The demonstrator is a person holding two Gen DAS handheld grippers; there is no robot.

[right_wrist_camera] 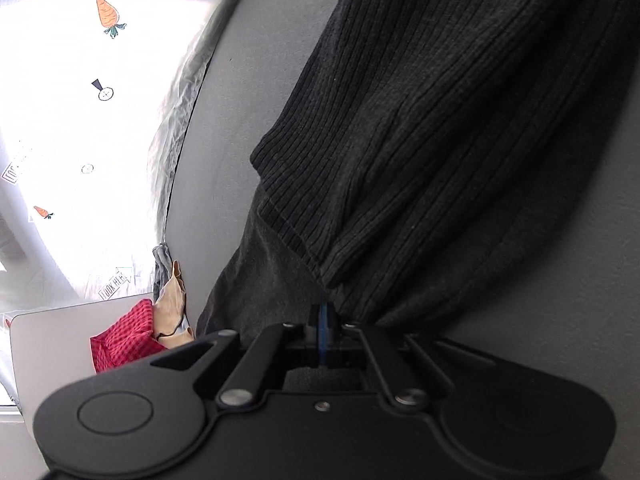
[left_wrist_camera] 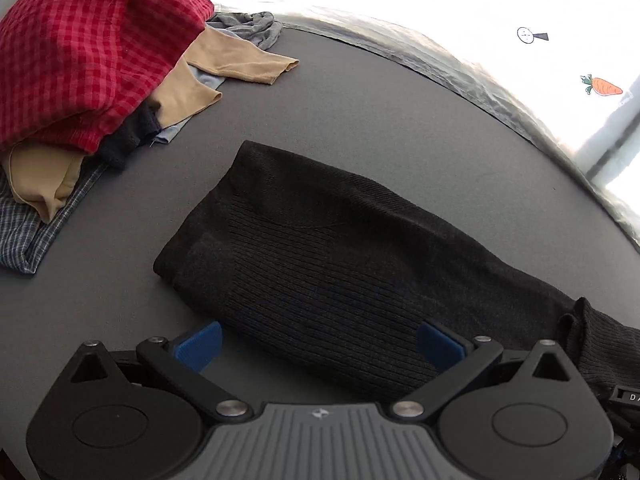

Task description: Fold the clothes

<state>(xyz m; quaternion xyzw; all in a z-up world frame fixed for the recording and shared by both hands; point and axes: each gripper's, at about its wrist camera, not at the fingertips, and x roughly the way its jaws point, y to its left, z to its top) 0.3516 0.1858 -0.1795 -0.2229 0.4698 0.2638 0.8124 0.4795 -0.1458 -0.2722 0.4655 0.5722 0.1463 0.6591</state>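
Sweater (left_wrist_camera: 340, 264), dark charcoal and ribbed, across the centre and lower right of the left wrist view. Folded into a long rounded block, fine vertical ribs over most of it, a smoother band of knit at its lower left end. Lying flat on the grey table (left_wrist_camera: 360, 112), a matte, felt-like surface. In the right wrist view, same sweater (right_wrist_camera: 440, 140) filling the upper right, a thick cuff-like edge hanging in the middle, cloth gathered into a point at bottom centre.

Left gripper (left_wrist_camera: 320, 344) at the bottom of its frame, blue ridged fingertips (left_wrist_camera: 200, 346) spread wide, one either side of the sweater's near edge, nothing clamped. Right gripper (right_wrist_camera: 323, 320) at bottom centre of its frame, blue pads pressed together, pinching the bunched knit.

Pile of clothes (left_wrist_camera: 100, 80) in the upper left of the left wrist view, well apart from the sweater: red checked fabric (left_wrist_camera: 88, 40) on top, soft and puffed; tan smooth garment (left_wrist_camera: 240, 60) below with sleeves trailing right; blue-grey plaid cloth (left_wrist_camera: 28, 228) at the left edge; crumpled grey jersey (left_wrist_camera: 256, 28) behind. Same pile small at lower left of the right wrist view.

Beyond the table's curved edge, white sheet (left_wrist_camera: 520, 8), brightly lit and wrinkled, printed with carrots (left_wrist_camera: 604, 86) and small round marks.
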